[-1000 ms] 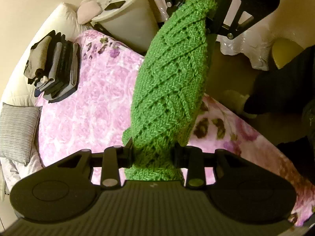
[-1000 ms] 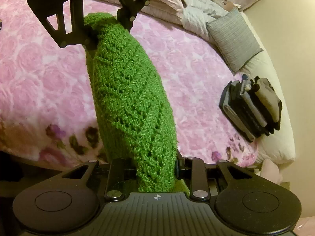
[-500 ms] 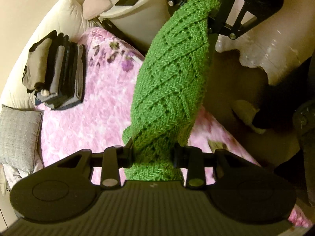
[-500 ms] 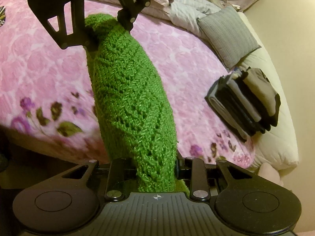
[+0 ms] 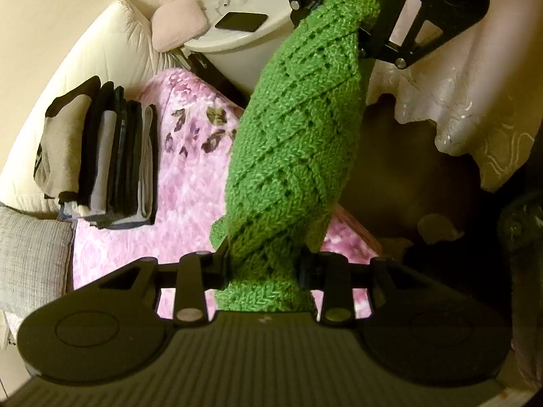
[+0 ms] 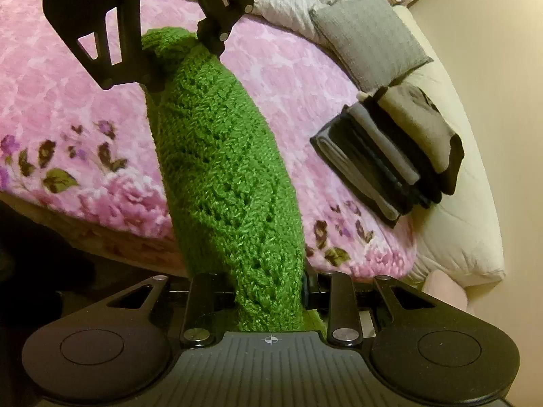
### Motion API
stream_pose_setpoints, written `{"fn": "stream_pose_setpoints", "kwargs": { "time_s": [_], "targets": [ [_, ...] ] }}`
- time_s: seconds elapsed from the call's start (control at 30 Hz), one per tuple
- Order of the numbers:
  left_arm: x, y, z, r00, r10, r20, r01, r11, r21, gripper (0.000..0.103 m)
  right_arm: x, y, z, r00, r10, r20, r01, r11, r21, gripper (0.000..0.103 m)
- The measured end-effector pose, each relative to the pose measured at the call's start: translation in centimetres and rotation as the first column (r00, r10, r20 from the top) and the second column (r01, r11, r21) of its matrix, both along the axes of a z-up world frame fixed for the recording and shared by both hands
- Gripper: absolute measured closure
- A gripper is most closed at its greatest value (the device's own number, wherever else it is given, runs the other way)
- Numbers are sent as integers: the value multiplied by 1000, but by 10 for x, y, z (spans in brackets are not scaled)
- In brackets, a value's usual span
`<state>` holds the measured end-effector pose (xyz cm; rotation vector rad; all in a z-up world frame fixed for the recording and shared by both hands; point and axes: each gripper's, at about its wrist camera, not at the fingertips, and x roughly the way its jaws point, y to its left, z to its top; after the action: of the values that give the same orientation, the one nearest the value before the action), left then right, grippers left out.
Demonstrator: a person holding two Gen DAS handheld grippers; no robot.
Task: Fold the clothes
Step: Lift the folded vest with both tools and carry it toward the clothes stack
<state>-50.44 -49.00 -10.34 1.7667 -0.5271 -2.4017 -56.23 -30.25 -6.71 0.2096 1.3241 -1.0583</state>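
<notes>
Above the bed (image 6: 68, 78) edge, green knit (image 5: 295, 142) hangs bunched into a thick rope between both grippers, clear of the pink blanket. Left gripper (image 5: 264, 268) jaws closed tight on one end; right gripper (image 6: 268, 288) jaws closed tight on the other. Each sees the other gripper clamped at the far end of the knit. Long axis runs straight jaw to jaw, so neither hand is nearer; the knit is taut-ish, slightly twisted, nothing spread flat yet. Judgement: next move needs the grippers apart and lowered onto the blanket bedward of the edge so the knit opens out. Stack (image 6: 393, 156) of folded clothes sits on the bed near the grey pillow (image 6: 366, 30), well apart from the knit. No containers holding clothes visible
</notes>
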Motion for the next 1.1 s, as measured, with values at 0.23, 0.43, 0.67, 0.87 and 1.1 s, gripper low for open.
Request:
{"fn": "stream_pose_setpoints", "kwargs": {
  "time_s": [0.23,0.43,0.67,0.87,1.1],
  "targets": [
    [-29,-61,-9,999,20,-46,-18,999,42,73,-41,-62,0,1000,2,-9,-2,1000,28,76],
    [-43,-116,-1,998,33,-62,-30,998,55,73,-61,-118,12,999,26,-21,-25,999,36,76],
    [-38,-165,28,994,81,-70,-80,996,28,73,-67,-172,43,994,105,-12,-105,994,15,76],
    [-31,-203,84,983,149,-109,-151,988,-17,73,-79,-216,96,979,205,7,-205,978,-32,76],
    [-54,-254,152,957,228,-182,-251,961,-114,73,-119,-283,162,952,304,-26,-305,942,-143,76]
  ]
}}
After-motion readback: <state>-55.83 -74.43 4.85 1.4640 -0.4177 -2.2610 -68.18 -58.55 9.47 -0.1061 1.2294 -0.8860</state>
